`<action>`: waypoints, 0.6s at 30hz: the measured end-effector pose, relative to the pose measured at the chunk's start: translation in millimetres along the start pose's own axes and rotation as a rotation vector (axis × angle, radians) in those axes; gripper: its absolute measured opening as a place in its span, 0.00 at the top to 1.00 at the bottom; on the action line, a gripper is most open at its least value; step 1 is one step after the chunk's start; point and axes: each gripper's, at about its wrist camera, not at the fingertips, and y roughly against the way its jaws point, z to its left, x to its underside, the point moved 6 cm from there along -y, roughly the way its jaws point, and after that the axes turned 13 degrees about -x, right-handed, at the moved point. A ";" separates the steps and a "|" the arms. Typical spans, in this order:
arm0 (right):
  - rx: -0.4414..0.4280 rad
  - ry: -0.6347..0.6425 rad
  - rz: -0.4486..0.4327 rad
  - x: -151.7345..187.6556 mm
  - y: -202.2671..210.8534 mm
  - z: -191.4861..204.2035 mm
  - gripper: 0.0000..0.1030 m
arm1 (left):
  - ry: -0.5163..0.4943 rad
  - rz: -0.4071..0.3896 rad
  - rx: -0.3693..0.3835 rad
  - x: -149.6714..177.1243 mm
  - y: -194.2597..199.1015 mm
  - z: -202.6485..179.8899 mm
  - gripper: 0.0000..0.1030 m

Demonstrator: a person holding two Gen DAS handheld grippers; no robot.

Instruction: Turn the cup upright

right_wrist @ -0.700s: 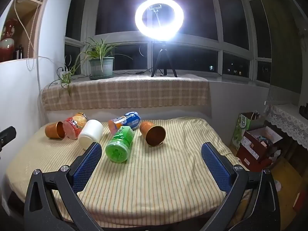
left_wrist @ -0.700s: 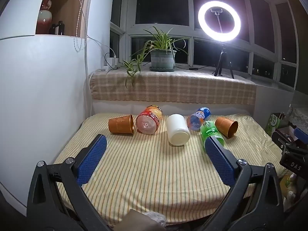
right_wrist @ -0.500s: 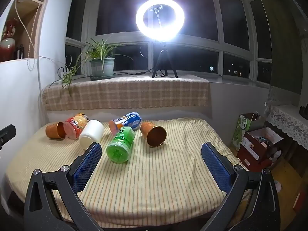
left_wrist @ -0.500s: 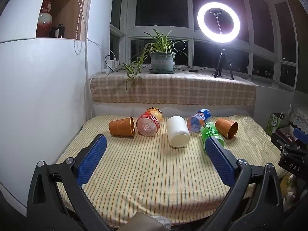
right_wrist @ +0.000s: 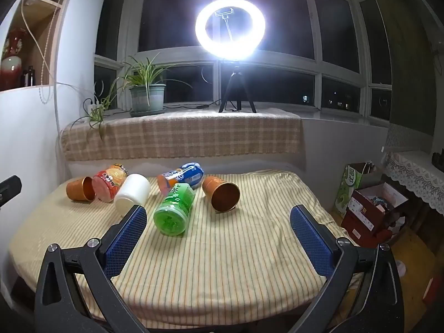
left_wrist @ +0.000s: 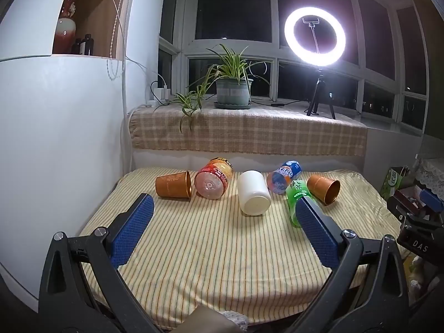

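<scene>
Left wrist view
surface: striped yellow cloth (left_wrist: 211, 252) over a table, white wall on its left
room: checked ledge behind table; potted plant (left_wrist: 232, 90) and lit ring light (left_wrist: 315, 34) on it; dark windows
landmark: white jar (left_wrist: 254, 193), on its side, base toward camera
cup A: copper cup (left_wrist: 173, 184) on its side, far left of white jar, mouth facing right, inside not visible
red jar (left_wrist: 213, 177): lying between cup A and white jar, touching cup A's rim
blue bottle (left_wrist: 283, 176): lying just right of white jar
green bottle (left_wrist: 297, 194): right of white jar, partly behind gripper pad
cup B: second copper cup (left_wrist: 324, 188), on its side, furthest right of white jar
left gripper (left_wrist: 222, 229): jaws wide, holding nothing, above near cloth

Right wrist view
surface: same cloth (right_wrist: 222, 263); cardboard boxes (right_wrist: 371, 202) on floor at right
white jar (right_wrist: 132, 194): lying, left of centre
cup B (right_wrist: 222, 197): right of white jar, beyond green bottle (right_wrist: 173, 209); mouth toward camera, looks empty
cup A (right_wrist: 80, 188): left of white jar, past red jar (right_wrist: 109, 181)
right gripper (right_wrist: 219, 230): jaws wide, nothing between them
</scene>
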 end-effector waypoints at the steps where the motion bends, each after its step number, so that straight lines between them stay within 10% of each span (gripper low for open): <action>1: 0.000 0.000 0.001 -0.1 -0.5 0.2 0.00 | -0.001 -0.002 -0.001 1.1 0.5 -0.8 0.00; 18: 0.002 -0.008 0.003 -2.6 -4.3 -4.0 0.00 | 0.002 -0.005 0.001 1.5 1.8 -2.8 0.00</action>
